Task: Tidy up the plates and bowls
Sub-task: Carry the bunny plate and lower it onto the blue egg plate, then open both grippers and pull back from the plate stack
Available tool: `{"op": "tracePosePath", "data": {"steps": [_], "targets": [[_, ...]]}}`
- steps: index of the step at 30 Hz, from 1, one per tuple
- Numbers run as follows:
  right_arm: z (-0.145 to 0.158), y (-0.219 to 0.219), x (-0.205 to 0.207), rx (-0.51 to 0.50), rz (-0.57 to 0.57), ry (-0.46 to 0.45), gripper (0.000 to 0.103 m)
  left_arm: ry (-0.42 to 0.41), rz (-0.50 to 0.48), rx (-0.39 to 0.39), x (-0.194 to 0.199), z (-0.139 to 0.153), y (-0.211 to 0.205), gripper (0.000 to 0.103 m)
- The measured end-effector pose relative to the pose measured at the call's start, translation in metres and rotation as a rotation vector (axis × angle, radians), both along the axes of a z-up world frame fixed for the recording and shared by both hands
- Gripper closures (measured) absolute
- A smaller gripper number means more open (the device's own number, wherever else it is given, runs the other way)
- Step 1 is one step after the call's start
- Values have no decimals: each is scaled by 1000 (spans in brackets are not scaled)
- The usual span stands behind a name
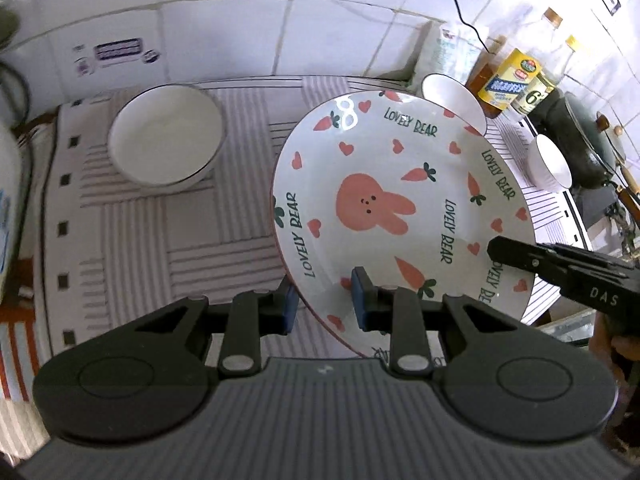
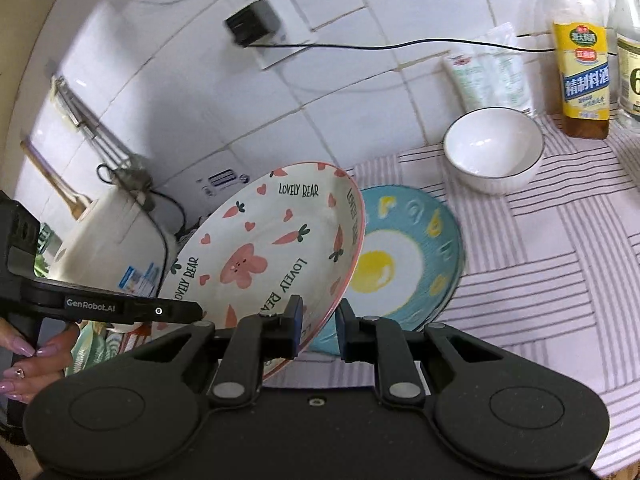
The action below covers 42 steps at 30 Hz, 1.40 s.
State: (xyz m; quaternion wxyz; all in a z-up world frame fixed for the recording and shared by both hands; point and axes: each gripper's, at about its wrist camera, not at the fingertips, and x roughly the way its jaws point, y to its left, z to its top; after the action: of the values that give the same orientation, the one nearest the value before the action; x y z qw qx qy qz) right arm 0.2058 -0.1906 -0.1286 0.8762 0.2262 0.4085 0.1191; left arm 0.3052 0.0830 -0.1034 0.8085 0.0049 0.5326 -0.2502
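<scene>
1. Pinched on the near rim of the bunny plate (image 1: 384, 200), the left gripper (image 1: 325, 304) has one blue pad under the edge and the other on the inner face. In the left wrist view this plate, printed with a pink rabbit, carrots, hearts and "LOVELY BEAR", is lifted off the striped cloth (image 1: 168, 232).
2. Coming in from the right edge of the same view, the right gripper (image 1: 494, 249) grips the plate's rim on the far right side.
3. Well to the left of the plate, a large white bowl (image 1: 166, 136) sits on the cloth. Two small white bowls (image 1: 454, 98) (image 1: 550, 160) show behind the plate's upper right edge, near bottles (image 1: 510, 80) by the tiled wall.
4. Seen from the right wrist, that gripper's fingers (image 2: 294, 326) clamp the near rim of the bunny plate, which tilts steeply, its left side raised.
5. Beneath and just right of it, a blue egg plate (image 2: 416, 260) lies flat on the cloth. A small white bowl stands beyond it.
6. At the left edge, a hand (image 2: 36, 360) with long nails holds the left gripper.
</scene>
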Motion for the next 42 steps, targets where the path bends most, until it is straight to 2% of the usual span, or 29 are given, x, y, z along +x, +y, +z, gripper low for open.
{"op": "tracePosePath", "data": {"steps": [7,18,25,27,30,35,39,42], "targets": [[-21,-27,30,24,13,64,81,24,-15,32,30,-15,-29,77],[-52,-34,63,14,17,172,81,147,34,58,65,-55,-46,76],[-60,-28,70,-7,-27,221,81,210,50,122,72,-62,-57,72],[-61,-23,70,-41,-22,218,81,200,52,137,72,-62,-60,72],[-62,-23,69,-36,-37,227,82,206,52,145,74,-61,-61,71],[-55,-6,73,-152,-46,254,79,221,62,156,75,-66,-60,71],[-45,15,74,-290,-39,255,74,203,61,184,72,-68,-63,71],[-41,25,75,-355,-45,264,70,205,56,187,70,-70,-64,71]]}}
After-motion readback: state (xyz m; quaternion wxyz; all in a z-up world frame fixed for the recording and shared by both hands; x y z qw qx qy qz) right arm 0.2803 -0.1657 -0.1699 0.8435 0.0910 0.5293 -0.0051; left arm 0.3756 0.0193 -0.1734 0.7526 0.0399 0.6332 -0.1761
